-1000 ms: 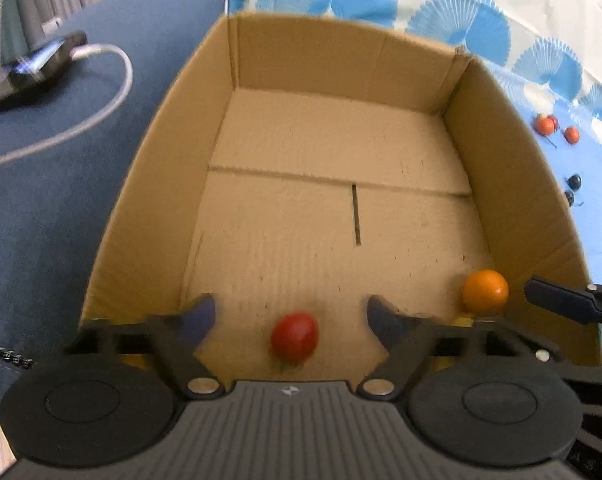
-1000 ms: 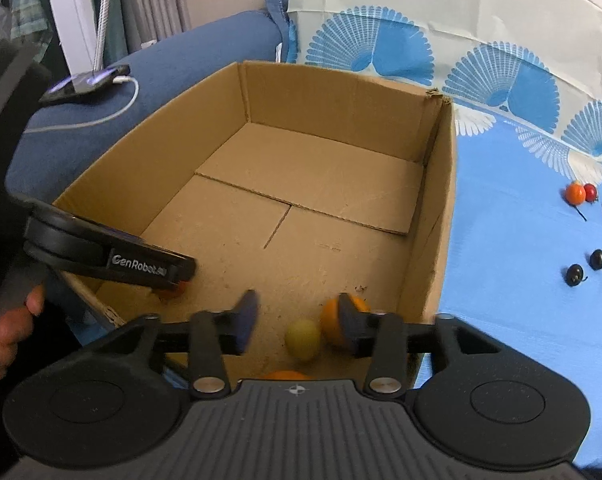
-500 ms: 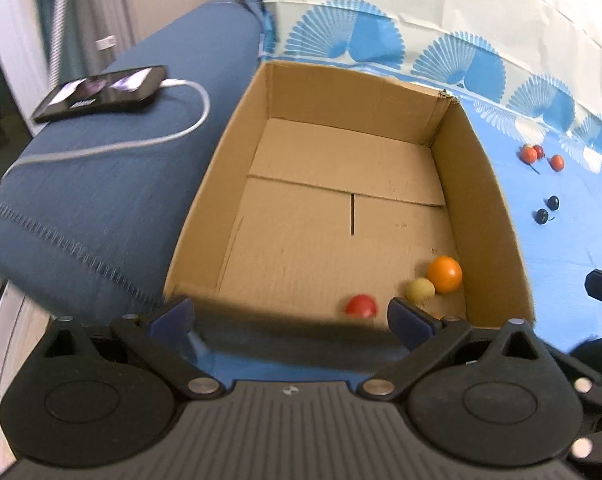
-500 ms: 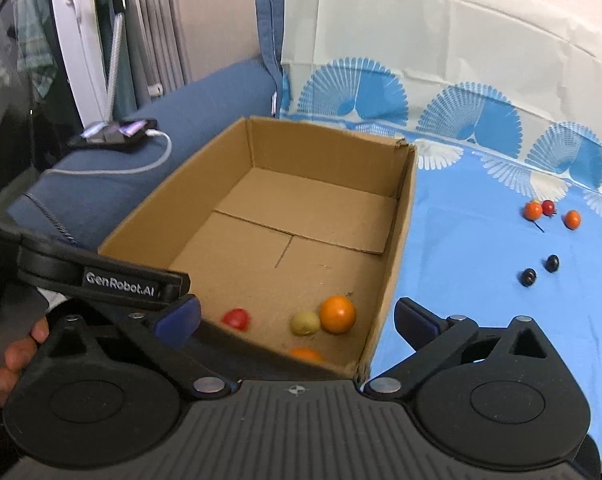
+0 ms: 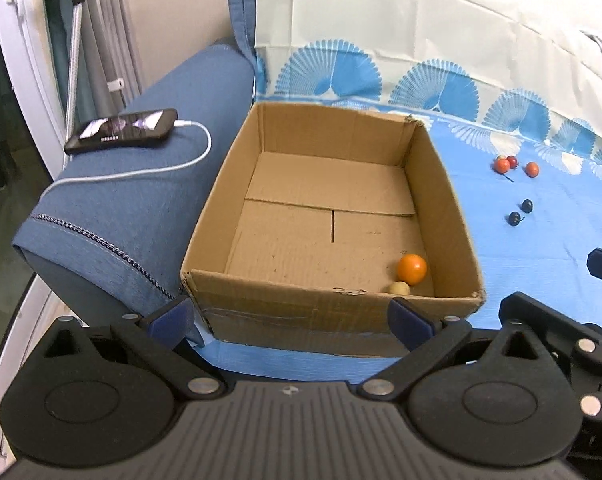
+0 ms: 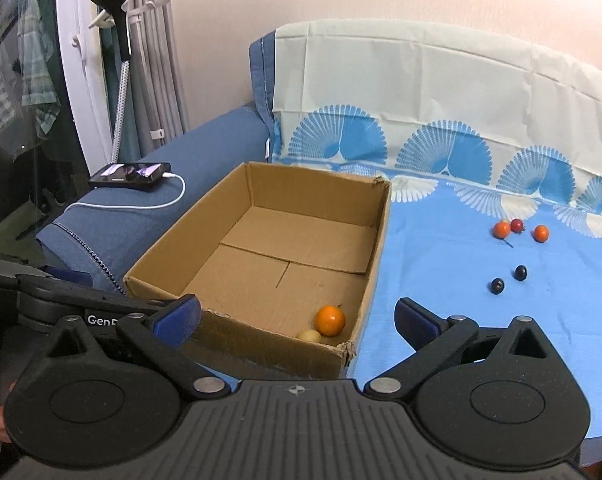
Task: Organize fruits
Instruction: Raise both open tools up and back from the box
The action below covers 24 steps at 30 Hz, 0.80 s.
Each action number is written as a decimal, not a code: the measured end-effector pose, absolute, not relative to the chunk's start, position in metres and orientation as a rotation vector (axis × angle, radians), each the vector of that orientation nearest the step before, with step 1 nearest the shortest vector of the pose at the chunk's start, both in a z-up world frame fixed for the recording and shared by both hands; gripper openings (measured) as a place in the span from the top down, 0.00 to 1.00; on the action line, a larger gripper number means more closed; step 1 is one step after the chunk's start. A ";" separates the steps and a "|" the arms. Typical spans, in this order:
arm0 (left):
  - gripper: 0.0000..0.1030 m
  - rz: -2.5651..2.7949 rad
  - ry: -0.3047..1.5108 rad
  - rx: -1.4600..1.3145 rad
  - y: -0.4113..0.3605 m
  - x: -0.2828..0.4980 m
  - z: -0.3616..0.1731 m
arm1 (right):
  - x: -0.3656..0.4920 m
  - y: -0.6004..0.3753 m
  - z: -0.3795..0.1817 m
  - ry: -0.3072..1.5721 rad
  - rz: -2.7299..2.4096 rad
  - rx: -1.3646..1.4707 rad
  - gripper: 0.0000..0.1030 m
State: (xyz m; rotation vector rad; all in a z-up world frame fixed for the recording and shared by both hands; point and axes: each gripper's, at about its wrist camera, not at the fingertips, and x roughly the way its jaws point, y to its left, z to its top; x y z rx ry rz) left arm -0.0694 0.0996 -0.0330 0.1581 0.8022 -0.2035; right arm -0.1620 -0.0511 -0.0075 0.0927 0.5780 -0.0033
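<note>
Both grippers have pulled back and up from the open brown cardboard box (image 5: 333, 216), jaws just opened; left gripper (image 5: 291, 318) and right gripper (image 6: 297, 316) stand spread wide, empty. A round orange fruit (image 5: 411, 269) touches a small pale yellow fruit (image 5: 399, 288) in the box's 5 o'clock corner. Red-orange berries (image 6: 521, 230) and dark berries (image 6: 509, 279) lie at 2 o'clock on the blue patterned cloth (image 6: 441, 280).

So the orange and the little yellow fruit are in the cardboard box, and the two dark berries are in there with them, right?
Not quite. The orange and the yellow fruit are in the cardboard box, but the two dark berries lie outside it on the blue cloth, as the right wrist view shows.
</note>
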 end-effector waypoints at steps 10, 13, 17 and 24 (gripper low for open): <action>0.00 -0.217 0.752 0.168 0.099 -0.089 -0.019 | -0.186 -0.050 0.002 0.518 -0.010 0.061 0.01; 0.00 -0.216 0.743 0.168 0.100 -0.092 -0.018 | -0.188 -0.049 0.003 0.513 -0.011 0.052 0.01; 0.00 -0.216 0.743 0.163 0.101 -0.093 -0.017 | -0.189 -0.047 0.005 0.509 -0.010 0.049 0.01; 0.00 -0.214 0.751 0.160 0.102 -0.091 -0.018 | -0.188 -0.045 0.003 0.516 -0.008 0.048 0.01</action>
